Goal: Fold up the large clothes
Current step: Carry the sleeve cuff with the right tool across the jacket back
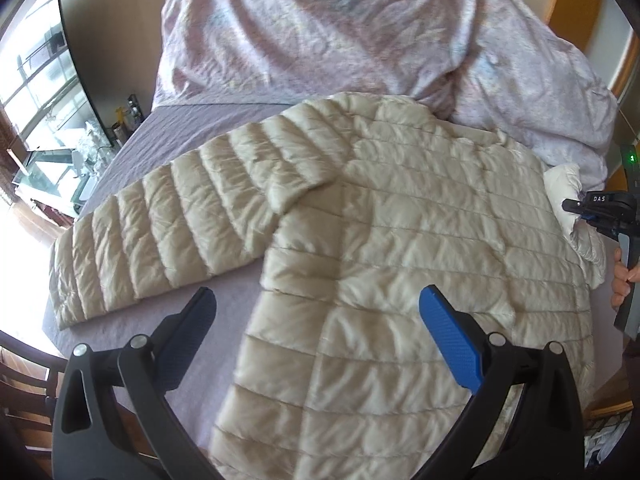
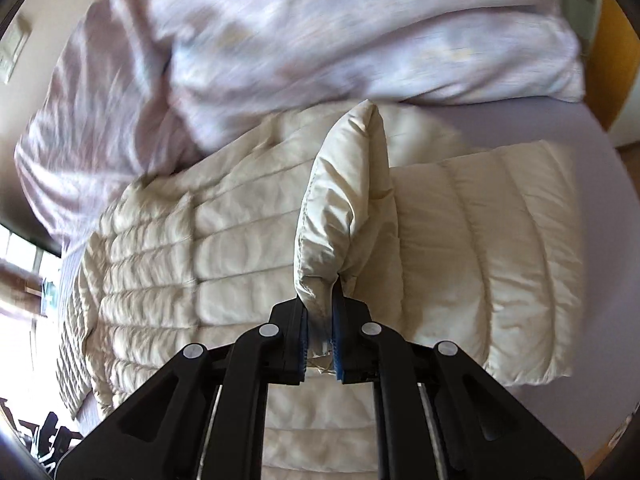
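A cream quilted puffer jacket (image 1: 400, 220) lies flat on the lilac bed sheet (image 1: 176, 128). Its left sleeve (image 1: 160, 232) stretches out to the left. My left gripper (image 1: 320, 304) hovers open above the jacket's lower left part, with nothing between its fingers. In the right wrist view my right gripper (image 2: 320, 312) is shut on the cuff of the other sleeve (image 2: 344, 208), which is lifted and folded over the jacket body (image 2: 180, 248). That right gripper (image 1: 580, 208) also shows at the right edge of the left wrist view, pinching the white cuff.
A rumpled pale pink duvet (image 1: 320, 32) is heaped at the back of the bed, touching the jacket's collar. A window and a glass table (image 1: 52, 168) with small items stand left of the bed. A hand (image 1: 622, 280) grips the right tool's handle.
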Action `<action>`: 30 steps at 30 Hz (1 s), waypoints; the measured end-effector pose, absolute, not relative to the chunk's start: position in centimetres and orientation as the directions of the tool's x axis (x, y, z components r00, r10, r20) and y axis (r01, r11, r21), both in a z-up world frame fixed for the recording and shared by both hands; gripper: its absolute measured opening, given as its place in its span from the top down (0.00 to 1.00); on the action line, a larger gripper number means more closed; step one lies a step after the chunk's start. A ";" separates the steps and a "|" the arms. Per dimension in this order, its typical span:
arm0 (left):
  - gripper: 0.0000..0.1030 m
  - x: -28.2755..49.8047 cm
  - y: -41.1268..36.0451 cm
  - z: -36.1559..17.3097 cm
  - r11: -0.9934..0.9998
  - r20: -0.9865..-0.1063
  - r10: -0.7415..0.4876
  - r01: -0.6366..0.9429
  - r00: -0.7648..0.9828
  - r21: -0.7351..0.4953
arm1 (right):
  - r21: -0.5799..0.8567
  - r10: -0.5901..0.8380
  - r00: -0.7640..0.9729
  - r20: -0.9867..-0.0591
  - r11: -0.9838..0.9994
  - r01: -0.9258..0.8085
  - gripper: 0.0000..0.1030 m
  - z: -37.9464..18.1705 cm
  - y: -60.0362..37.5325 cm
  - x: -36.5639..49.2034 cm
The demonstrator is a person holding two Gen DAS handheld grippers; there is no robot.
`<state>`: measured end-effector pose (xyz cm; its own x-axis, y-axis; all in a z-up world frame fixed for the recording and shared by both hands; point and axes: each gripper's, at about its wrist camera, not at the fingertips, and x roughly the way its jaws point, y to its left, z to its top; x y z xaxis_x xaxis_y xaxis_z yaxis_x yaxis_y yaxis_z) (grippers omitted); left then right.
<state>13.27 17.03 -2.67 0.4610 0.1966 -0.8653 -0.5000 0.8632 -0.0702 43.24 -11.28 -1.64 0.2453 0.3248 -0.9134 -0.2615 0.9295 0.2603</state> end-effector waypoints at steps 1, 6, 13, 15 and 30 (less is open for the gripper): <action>0.02 13.2 17.6 -2.8 0.860 -0.867 0.198 -0.506 0.456 -0.070 | 0.266 0.332 0.230 -0.915 0.924 -0.276 0.90 -1.8 -9.9 42.9; 0.02 13.0 20.3 -3.4 0.846 -0.874 0.203 -0.529 0.441 -0.070 | 0.274 0.349 0.186 -0.919 0.901 -0.336 0.90 -2.6 -4.6 41.7; 0.02 12.5 23.4 -4.0 0.832 -0.880 0.214 -0.552 0.424 -0.064 | 0.298 0.368 0.134 -0.920 0.879 -0.372 0.90 -3.5 0.0 40.1; 0.02 12.3 24.1 -4.1 0.827 -0.882 0.214 -0.558 0.421 -0.066 | 0.296 0.366 0.124 -0.922 0.876 -0.381 0.90 -3.7 1.0 39.8; 0.02 12.0 28.8 -5.6 0.794 -0.895 0.227 -0.605 0.384 -0.059 | 0.437 0.503 0.120 -0.856 0.828 -0.350 0.33 -0.5 1.7 40.1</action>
<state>11.98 28.78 -5.55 0.3839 0.2265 -0.8952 -0.6050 0.7940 -0.0585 40.07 1.70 -0.53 0.1198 0.5026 -0.8562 -0.3503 0.8283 0.4373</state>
